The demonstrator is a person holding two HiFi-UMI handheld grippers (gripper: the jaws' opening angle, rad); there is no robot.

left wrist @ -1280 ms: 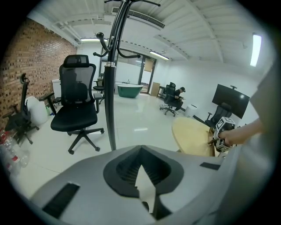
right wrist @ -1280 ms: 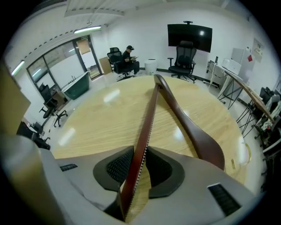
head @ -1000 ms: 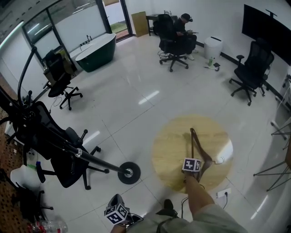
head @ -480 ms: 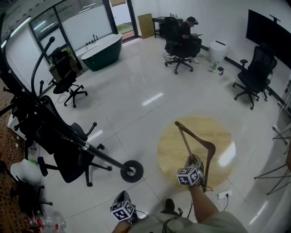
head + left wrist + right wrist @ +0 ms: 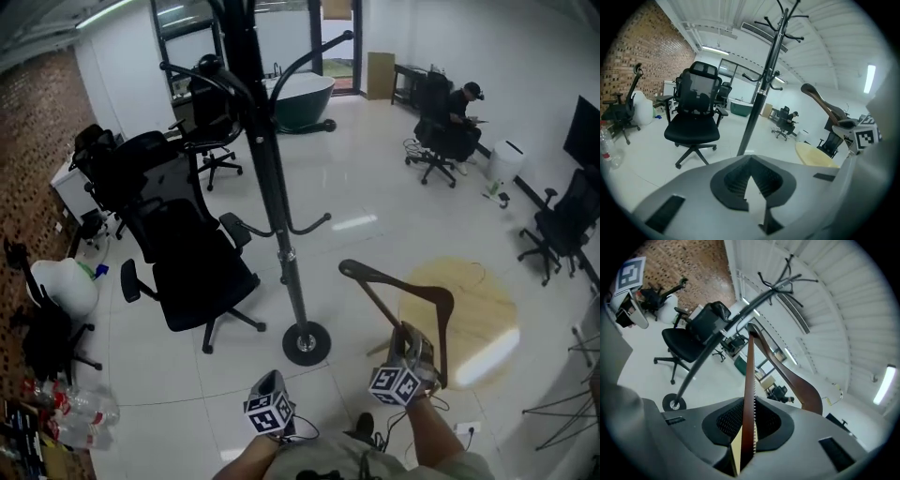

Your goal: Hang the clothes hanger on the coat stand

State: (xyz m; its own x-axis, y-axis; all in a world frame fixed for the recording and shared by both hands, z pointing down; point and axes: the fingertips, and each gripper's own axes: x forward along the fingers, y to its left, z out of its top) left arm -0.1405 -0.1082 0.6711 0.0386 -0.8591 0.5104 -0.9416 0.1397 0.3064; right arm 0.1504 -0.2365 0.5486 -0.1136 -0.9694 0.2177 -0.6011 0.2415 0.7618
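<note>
The black coat stand (image 5: 273, 178) rises just ahead of me from its round base (image 5: 307, 342), with curved hooks up its pole. My right gripper (image 5: 410, 336) is shut on the straight bottom bar of the brown wooden hanger (image 5: 405, 298), which it holds up to the right of the pole and apart from it. In the right gripper view the bar (image 5: 750, 366) runs up between the jaws (image 5: 750, 401), and the stand (image 5: 708, 351) leans across behind it. My left gripper (image 5: 268, 382) is low beside my body, jaws together and empty. Its view shows the stand (image 5: 759, 103) and the hanger (image 5: 820, 99).
Black office chairs (image 5: 192, 267) crowd the floor left of the stand. A round wooden table (image 5: 473, 314) lies behind the hanger at right. A person sits at a desk (image 5: 457, 117) far back, near a dark bathtub (image 5: 302, 99). Bottles (image 5: 70, 412) lie at lower left.
My head view has swung left, bringing the coat stand from the left edge to the middle. The right gripper has carried the hanger off the table side toward the stand.
</note>
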